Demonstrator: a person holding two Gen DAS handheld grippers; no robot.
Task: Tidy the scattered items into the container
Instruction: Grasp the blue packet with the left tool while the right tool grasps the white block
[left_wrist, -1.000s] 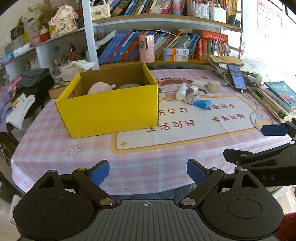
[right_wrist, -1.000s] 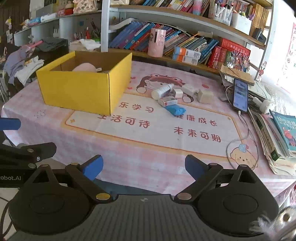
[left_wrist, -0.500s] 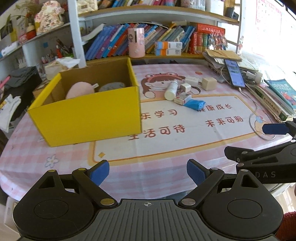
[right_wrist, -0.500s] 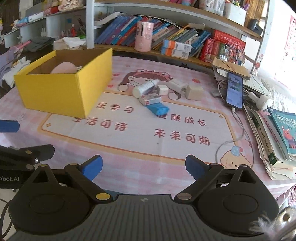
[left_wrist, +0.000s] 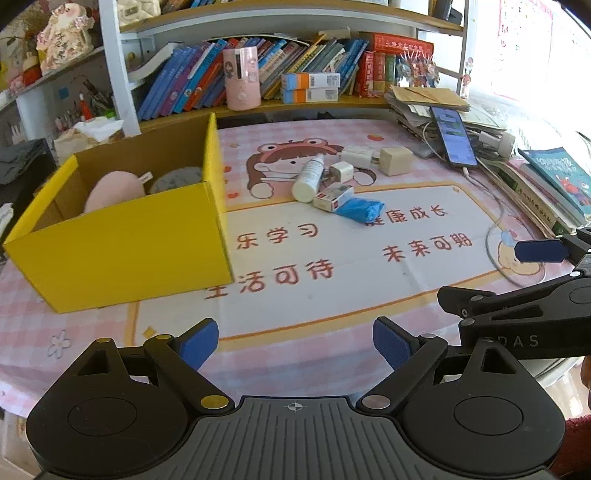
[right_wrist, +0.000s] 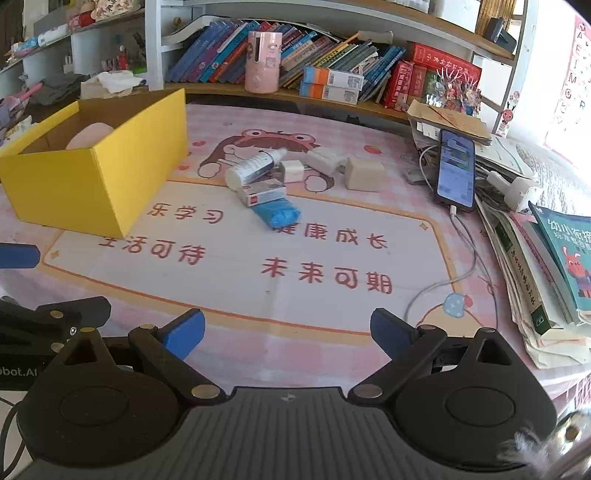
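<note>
I see the table (left_wrist: 92, 343) spread under both tongs, with its pink checked cloth and cartoon mat. The yellow box (left_wrist: 122, 251) sits ahead and left of my left tongs (left_wrist: 293, 341), a pink pouch (left_wrist: 112, 190) inside it. My left tongs gape wide, nothing between the pads. My right tongs (right_wrist: 288, 334) gape too, empty. Straight ahead of them, well apart, lies the clutter: a beige cube (right_wrist: 364, 174), a white bottle (right_wrist: 255, 167) on its side, a blue packet (right_wrist: 279, 214) touching a small carton (right_wrist: 262, 192), and a white plug (right_wrist: 290, 171). A phone (right_wrist: 456, 170) lies ahead and right.
</note>
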